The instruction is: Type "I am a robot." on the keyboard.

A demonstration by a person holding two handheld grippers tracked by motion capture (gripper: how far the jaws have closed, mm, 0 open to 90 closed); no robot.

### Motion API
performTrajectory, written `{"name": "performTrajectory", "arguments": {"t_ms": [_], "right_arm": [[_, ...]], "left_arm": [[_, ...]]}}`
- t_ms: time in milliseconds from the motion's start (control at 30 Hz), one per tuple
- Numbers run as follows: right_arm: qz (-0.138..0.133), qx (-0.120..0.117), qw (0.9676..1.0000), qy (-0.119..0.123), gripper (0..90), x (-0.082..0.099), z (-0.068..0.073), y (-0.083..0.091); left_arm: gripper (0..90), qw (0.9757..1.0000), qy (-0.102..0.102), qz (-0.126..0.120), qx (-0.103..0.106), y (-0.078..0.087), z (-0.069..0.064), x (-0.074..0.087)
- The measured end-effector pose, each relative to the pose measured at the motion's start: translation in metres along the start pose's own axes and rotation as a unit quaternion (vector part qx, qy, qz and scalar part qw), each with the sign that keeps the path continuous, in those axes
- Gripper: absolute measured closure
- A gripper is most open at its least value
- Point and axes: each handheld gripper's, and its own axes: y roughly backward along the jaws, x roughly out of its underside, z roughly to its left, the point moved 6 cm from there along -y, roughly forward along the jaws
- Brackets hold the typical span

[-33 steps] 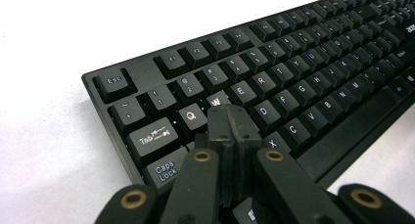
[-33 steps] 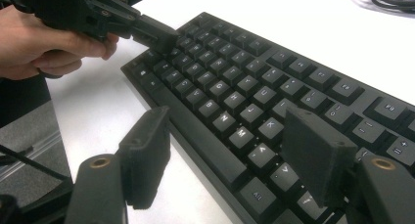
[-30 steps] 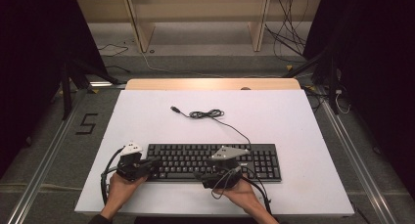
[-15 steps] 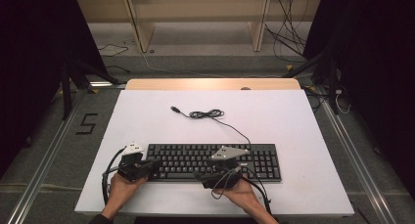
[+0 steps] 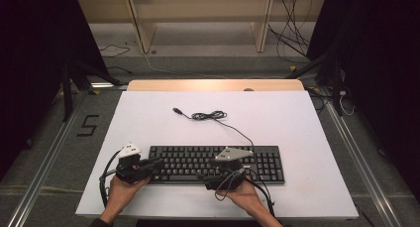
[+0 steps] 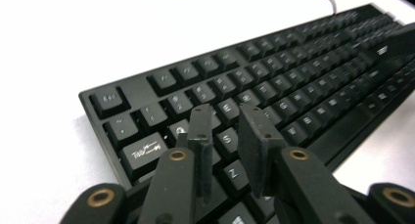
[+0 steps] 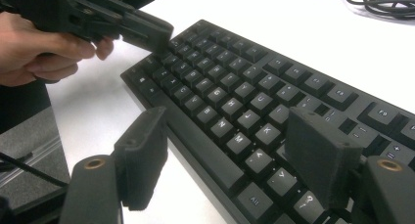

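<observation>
Your black keyboard (image 5: 216, 163) lies flat on the white surface (image 5: 148, 123), near the edge closest to you, its long side running across. Its cable (image 5: 213, 116) trails away from the far edge and ends in a loose coil farther out on the surface.

Your left tongs (image 5: 157, 162) sit over the keyboard's left end. In the left gripper view, the left tongs (image 6: 226, 117) hang just above the letter keys beside the Tab key (image 6: 143, 150), tips over the second and third rows. The jaws stand narrowly apart, with a small gap between them, and they have just been opening. Nothing is between them apart from the key tops below; whether the tips touch a key you cannot tell from these views. In the right gripper view, the left tongs (image 7: 155, 34) show at the keyboard's far corner, held by your left hand (image 7: 41, 48).

Your right tongs (image 5: 205, 176) rest at the near edge of the keyboard, about the middle of its length, with your right hand (image 5: 245, 197) behind them. In the right gripper view, the right tongs (image 7: 230, 153) stand wide, one jaw off the front edge over the bare surface and the other over the bottom letter rows, with the spacebar (image 7: 205, 155) and the near edge of the keyboard between them. The pads press on nothing.
</observation>
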Motion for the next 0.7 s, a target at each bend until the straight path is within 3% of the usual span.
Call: {"name": "performTrajectory", "arguments": {"t_ms": [333, 700], "right_arm": [[0.002, 0.004, 1.0000, -0.004, 38.3, -0.001, -0.002, -0.004], [0.014, 0.014, 0.9998, -0.006, 58.7, 0.000, -0.007, -0.012]], "left_arm": [[57.6, 0.9997, -0.005, -0.012, 0.022, 0.007, -0.011, 0.000], [45.2, 0.9996, -0.007, -0.009, 0.027, 0.006, -0.016, 0.001]]}}
